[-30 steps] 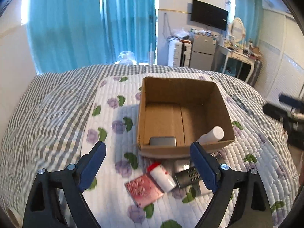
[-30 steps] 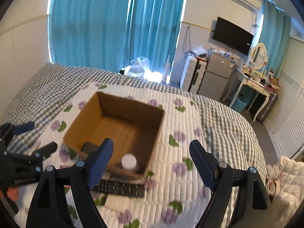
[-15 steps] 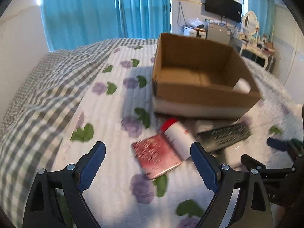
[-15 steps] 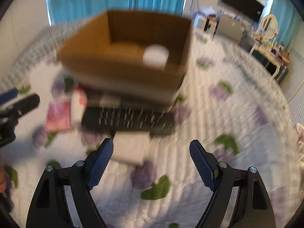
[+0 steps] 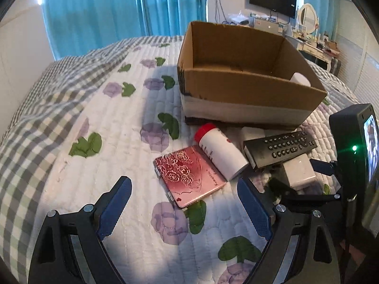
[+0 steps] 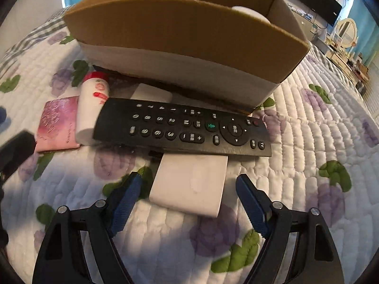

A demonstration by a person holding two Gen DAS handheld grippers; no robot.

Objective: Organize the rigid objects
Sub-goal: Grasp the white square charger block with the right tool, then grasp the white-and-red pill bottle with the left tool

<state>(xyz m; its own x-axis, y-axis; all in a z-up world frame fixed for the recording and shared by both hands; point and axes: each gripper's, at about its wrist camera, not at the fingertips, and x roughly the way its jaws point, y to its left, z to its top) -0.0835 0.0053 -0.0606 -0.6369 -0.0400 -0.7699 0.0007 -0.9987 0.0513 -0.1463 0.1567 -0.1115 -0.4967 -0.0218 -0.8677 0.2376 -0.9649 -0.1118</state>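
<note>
A brown cardboard box (image 5: pixel 248 90) (image 6: pixel 180 40) stands on the quilted bed, with a white bottle (image 5: pixel 300 80) inside at its right. In front of it lie a pink embossed case (image 5: pixel 189 177) (image 6: pixel 58 123), a white bottle with a red cap (image 5: pixel 219 150) (image 6: pixel 91 108), a black remote (image 5: pixel 279 148) (image 6: pixel 182 127) and a white flat box (image 6: pixel 190 182) (image 5: pixel 299 171) partly under the remote. My left gripper (image 5: pixel 183 208) is open, low over the quilt just before the pink case. My right gripper (image 6: pixel 188 201) is open, its jaws either side of the white flat box's near end.
A second white block (image 6: pixel 151 93) lies behind the remote against the cardboard box. The floral quilt (image 5: pixel 113 127) lies over a checked bedspread (image 5: pixel 30 123). Blue curtains, a wall TV and a dresser are at the back of the room.
Both grippers have dropped from above the box down close to the objects on the quilt. The right gripper has come up to the white flat box. Both stay open.
</note>
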